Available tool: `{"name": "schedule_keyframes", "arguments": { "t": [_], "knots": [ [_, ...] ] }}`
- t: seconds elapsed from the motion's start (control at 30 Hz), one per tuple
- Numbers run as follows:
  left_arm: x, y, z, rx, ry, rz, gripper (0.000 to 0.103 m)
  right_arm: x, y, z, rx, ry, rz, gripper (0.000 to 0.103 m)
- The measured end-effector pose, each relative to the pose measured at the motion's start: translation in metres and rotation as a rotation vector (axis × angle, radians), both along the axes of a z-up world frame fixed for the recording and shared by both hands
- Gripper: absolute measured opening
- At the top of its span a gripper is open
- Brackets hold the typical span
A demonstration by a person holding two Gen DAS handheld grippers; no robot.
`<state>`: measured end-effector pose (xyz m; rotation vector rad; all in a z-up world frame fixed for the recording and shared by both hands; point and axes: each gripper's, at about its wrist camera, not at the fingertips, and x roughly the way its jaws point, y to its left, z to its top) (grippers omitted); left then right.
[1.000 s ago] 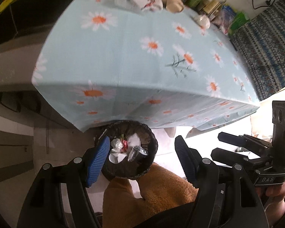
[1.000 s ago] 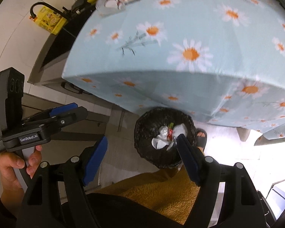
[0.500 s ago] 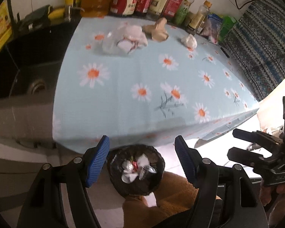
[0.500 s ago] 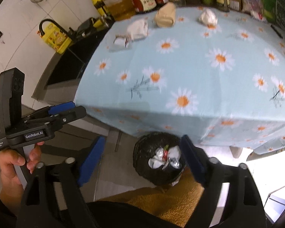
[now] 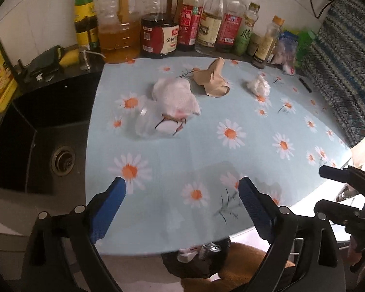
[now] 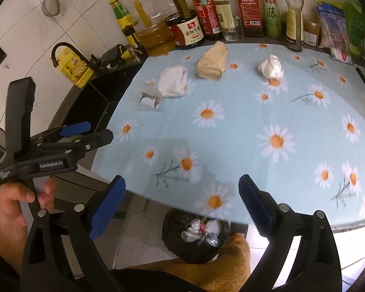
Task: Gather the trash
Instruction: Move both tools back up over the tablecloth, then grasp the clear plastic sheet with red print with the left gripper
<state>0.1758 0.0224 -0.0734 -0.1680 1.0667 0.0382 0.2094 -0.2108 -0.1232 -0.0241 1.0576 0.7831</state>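
While both grippers' fingers [image 5: 253,209] spread empty, bare tablecloth [image 5: 182,150] ahead, bin [image 6: 197,233] under table edge.

you have a table [image 5: 172,219] under a pale blue daisy cloth. on it lie a clear plastic wrapper [image 5: 153,124], touching it a white tissue wad [image 5: 175,97], a tan paper bag [image 5: 213,80] and a small white crumple [image 5: 258,86].

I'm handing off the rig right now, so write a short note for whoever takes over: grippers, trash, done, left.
Left gripper and right gripper: jaws opening, nothing between them, both above the table's near edge.
Bin on the floor under that edge already holds wrappers and tissue.
Left on the daisy cloth: white tissue against a clear plastic cup, brown paper, small white wad.
Next, probably the tissue and cup.
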Motion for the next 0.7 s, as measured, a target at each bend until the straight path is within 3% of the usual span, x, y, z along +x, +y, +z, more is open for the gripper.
{"name": "schedule_keyframes", "arguments": {
  "t": [0.17,0.43,0.7],
  "knots": [
    [0.033,0.000,-0.005,0.055,0.020,-0.004,0.095,0.033,-0.009,-0.003,0.025,0.034,-0.013,0.094],
    [0.083,0.014,-0.045,0.099,0.119,0.021,0.096,0.081,-0.014,-0.014,0.010,0.047,-0.029,0.094],
    [0.111,0.012,-0.065,0.213,0.146,0.020,0.096,0.118,-0.022,-0.022,-0.013,0.048,-0.052,0.094]
  ]
}}
